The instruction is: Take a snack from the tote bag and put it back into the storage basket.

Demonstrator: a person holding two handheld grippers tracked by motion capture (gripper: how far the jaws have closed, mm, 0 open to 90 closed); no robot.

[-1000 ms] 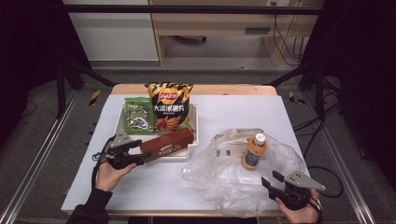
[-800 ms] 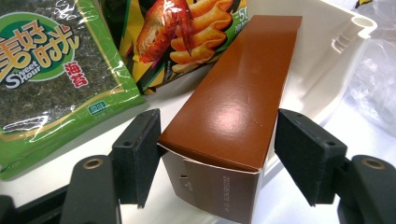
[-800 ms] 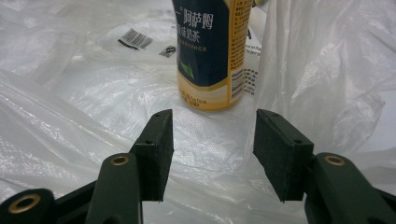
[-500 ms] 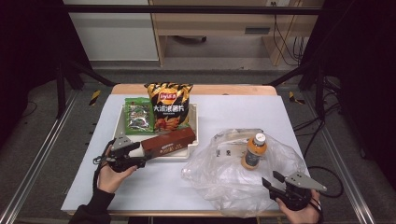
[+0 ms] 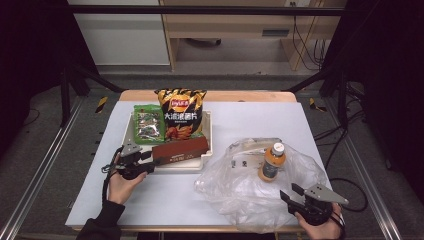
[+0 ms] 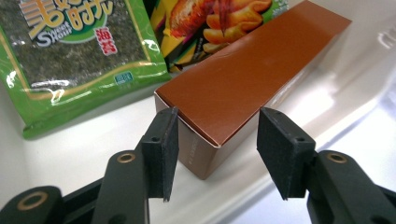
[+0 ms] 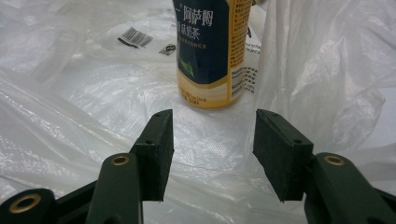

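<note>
Brown carton (image 6: 247,79) lies along the white tray's (image 5: 207,131) near edge, its end between the left gripper (image 6: 217,149) jaws, which have just been closing; one pad (image 6: 163,149) touches it. Farther right, the right gripper (image 7: 212,154) stands spread over the clear plastic bag (image 5: 240,195), holding nothing.

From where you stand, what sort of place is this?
Probably a lab recording bench: a table inside a black frame, cables on the floor, snacks in a tray.

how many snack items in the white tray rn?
3: green seaweed pack at the back left, chips bag at the back right, brown box along the front. More could be hidden behind the bags.
</note>
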